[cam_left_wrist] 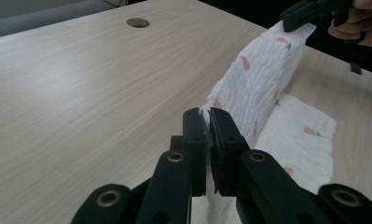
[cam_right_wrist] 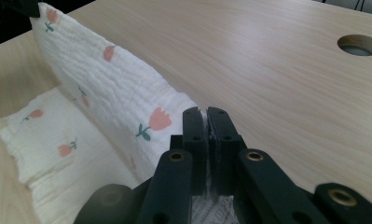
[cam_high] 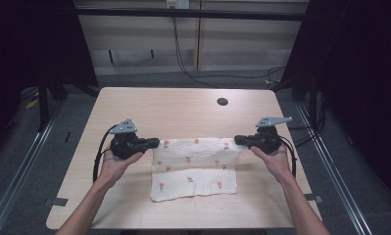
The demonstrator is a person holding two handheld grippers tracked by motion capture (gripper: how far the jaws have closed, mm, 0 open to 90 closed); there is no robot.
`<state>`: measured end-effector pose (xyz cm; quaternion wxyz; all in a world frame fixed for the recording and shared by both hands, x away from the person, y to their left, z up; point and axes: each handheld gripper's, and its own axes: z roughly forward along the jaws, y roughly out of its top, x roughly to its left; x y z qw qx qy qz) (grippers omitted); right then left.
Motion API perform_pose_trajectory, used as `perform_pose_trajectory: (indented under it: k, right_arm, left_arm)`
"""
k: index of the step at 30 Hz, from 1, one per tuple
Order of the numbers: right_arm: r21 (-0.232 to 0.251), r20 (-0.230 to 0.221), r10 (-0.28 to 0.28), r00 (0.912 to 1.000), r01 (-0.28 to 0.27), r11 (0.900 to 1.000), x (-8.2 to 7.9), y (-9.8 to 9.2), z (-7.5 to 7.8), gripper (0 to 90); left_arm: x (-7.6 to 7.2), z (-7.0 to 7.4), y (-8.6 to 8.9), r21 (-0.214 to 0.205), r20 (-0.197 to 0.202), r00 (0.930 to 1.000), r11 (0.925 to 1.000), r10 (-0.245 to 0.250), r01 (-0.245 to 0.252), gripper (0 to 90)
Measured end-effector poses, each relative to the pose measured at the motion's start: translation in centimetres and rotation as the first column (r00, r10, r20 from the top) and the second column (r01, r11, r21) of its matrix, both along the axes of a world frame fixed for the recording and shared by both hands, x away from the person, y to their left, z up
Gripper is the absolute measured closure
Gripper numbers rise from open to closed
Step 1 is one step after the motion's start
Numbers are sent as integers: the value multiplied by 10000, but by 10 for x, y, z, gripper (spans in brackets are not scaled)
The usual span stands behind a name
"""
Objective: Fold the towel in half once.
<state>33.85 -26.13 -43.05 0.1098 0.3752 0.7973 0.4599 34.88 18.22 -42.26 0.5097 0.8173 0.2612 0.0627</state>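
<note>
Presumably mid-fold: left gripper (cam_high: 153,143) and right gripper (cam_high: 240,141), frame centre, each clamp a far corner of the cloth (cam_high: 195,169), raising that edge taut for folding over.

Bare tabletop (cam_high: 183,105) beyond raised cloth (cam_high: 195,147): wide free passage to far edge, broken by round cable hole (cam_high: 222,102) toward far right. Cloth stretched between left tongs (cam_high: 155,143) and right tongs (cam_high: 238,140), upper fold lifted like low wall across centre; lower part lies flat toward near edge. Open strips of tabletop left and right of cloth, partly taken by forearms. Dark frame posts flank tabletop.
</note>
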Motion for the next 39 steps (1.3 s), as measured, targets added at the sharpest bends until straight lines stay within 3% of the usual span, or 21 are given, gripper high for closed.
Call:
perform_pose_trajectory:
  k: [16, 20, 27, 29, 32, 36, 39]
  right_arm:
    - [150, 245, 593, 9979, -596, 9981, -39, 1, 10, 871]
    - [101, 52, 894, 9960, -894, 9959, -51, 4, 0, 871]
    - [226, -442, 1151, 9924, -1142, 9932, -77, 3, -27, 870]
    - [281, -503, 1200, 9915, -1187, 9925, -80, 3, -29, 868]
    - [296, -597, 1245, 9904, -1229, 9920, -85, 4, -31, 866]
    - [157, -759, 1321, 9883, -1313, 9912, -93, 5, -38, 860]
    - [40, -955, 1460, 9847, -1463, 9892, -96, 6, -42, 826]
  left_arm:
    - [-23, -5, 8, 52, 249, 9997, 10000, -24, 23, 859]
    - [-32, -10, 11, 249, 388, 9992, 9997, -12, 3, 859]
    - [-48, -23, 12, 674, 71, 9990, 9968, -441, 435, 859]
    - [-54, -29, 12, 1097, 128, 9989, 9930, -444, 427, 859]
    - [-61, -40, 14, 1372, -168, 9984, 9890, -533, 551, 856]
    - [-67, -43, 16, 1311, -415, 9965, 9883, -729, 777, 853]
    - [-75, -46, 16, 1575, -484, 9953, 9834, -837, 903, 840]
